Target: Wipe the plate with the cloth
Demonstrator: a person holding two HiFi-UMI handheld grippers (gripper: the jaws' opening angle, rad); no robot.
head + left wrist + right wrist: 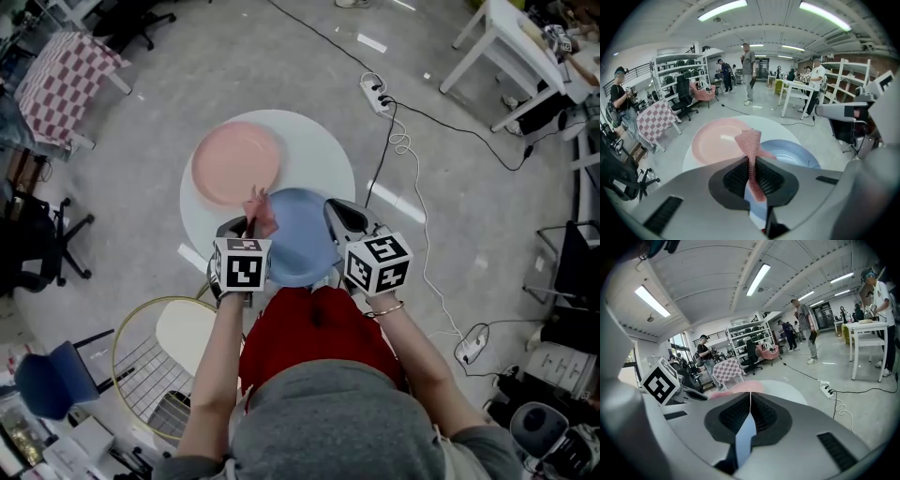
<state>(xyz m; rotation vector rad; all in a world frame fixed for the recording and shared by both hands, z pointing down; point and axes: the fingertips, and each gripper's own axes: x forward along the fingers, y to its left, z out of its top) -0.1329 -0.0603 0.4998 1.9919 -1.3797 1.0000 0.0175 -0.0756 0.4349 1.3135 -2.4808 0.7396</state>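
A blue plate (298, 239) is at the near edge of the round white table (323, 155). My right gripper (332, 212) is shut on its right rim, and the plate shows edge-on (744, 437) between the jaws of the right gripper (750, 401). My left gripper (251, 223) is shut on a pink mesh cloth (262, 212), which sticks up from the left gripper (751, 158) over the blue plate's left edge (794, 152). A pink plate (236, 161) lies flat on the far left of the table; it also shows as the pink plate (715, 140).
A power strip (375, 92) and cables trail on the floor to the table's right. A wire-frame chair (155, 370) stands at my near left. There is a checkered table (61, 80) far left and a white table (511, 42) far right. Several people (748, 70) stand beyond.
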